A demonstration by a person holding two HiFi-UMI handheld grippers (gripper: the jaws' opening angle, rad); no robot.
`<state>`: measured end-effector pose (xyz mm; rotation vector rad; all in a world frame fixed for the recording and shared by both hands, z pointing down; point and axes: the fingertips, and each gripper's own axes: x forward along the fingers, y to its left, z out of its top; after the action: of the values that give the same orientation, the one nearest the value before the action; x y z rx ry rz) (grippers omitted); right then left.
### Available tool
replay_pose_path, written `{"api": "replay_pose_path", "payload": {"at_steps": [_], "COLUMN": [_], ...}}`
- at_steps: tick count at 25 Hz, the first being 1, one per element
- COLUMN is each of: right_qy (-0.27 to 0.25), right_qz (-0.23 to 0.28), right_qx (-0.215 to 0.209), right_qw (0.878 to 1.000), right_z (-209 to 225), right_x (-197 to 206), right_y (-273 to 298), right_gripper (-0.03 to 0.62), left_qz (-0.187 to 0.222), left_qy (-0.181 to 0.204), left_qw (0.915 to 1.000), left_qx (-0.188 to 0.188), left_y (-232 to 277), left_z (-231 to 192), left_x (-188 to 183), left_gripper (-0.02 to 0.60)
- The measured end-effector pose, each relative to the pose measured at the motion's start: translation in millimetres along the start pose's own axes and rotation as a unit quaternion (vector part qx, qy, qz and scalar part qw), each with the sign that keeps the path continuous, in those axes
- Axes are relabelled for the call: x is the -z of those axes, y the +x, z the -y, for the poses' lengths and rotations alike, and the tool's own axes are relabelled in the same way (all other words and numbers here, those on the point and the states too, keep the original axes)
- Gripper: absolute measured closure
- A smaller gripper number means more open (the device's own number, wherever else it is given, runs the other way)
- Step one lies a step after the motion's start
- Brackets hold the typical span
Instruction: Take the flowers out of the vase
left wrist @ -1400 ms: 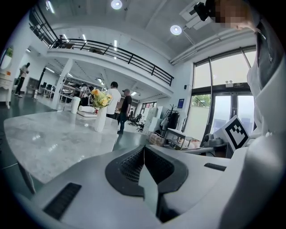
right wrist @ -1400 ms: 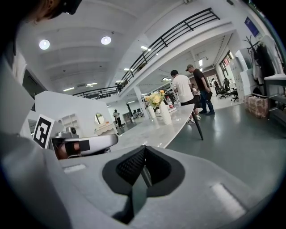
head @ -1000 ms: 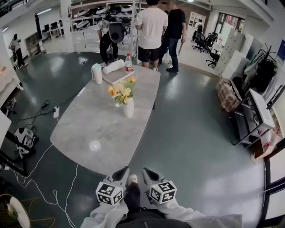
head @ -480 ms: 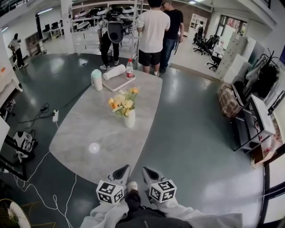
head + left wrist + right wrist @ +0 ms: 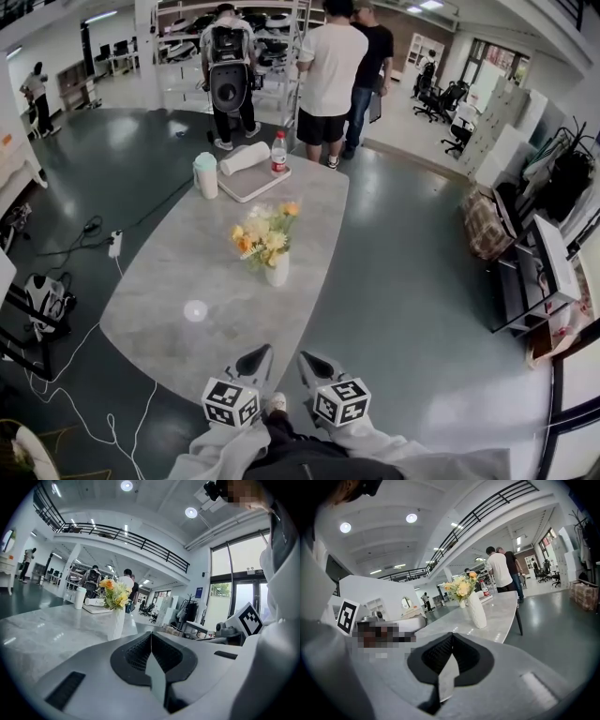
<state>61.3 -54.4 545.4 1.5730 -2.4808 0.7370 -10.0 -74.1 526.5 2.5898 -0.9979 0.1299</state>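
Flowers (image 5: 265,232) upright in white vase (image 5: 277,272) on grey bench (image 5: 173,281), at 12 o'clock from left gripper (image 5: 255,358) and right gripper (image 5: 311,362), both sets of fingers fully closed, empty

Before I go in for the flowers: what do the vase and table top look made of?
The vase is white, with a ribbed wall and a dull sheen, so probably ceramic; plastic can't be ruled out. The table top is pale grey with faint marbling and glossy enough to carry a bright glare spot, so polished stone or a stone-look slab.
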Motion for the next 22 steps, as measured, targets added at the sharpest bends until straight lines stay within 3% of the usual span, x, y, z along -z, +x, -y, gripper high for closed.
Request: {"api": "replay_pose_path", "payload": {"at_steps": [13, 22], "right_qy": [-0.034, -0.049], "right_qz": [-0.013, 0.017], "right_qx": [-0.013, -0.022], "right_qw": [0.999, 0.998], "right_z": [32, 56], "right_x": [-34, -69], "right_y": [64, 93], "right_gripper": [0.594, 0.594], "left_qz": [0.015, 0.027], "left_qy": [-0.009, -0.013], "left_qw": [0.9996, 0.9992], "left_qx": [-0.022, -0.026], "left_y": [47, 71], "left_z": [-51, -67], "left_x": [-17, -19], "left_gripper": [0.578, 0.578]}}
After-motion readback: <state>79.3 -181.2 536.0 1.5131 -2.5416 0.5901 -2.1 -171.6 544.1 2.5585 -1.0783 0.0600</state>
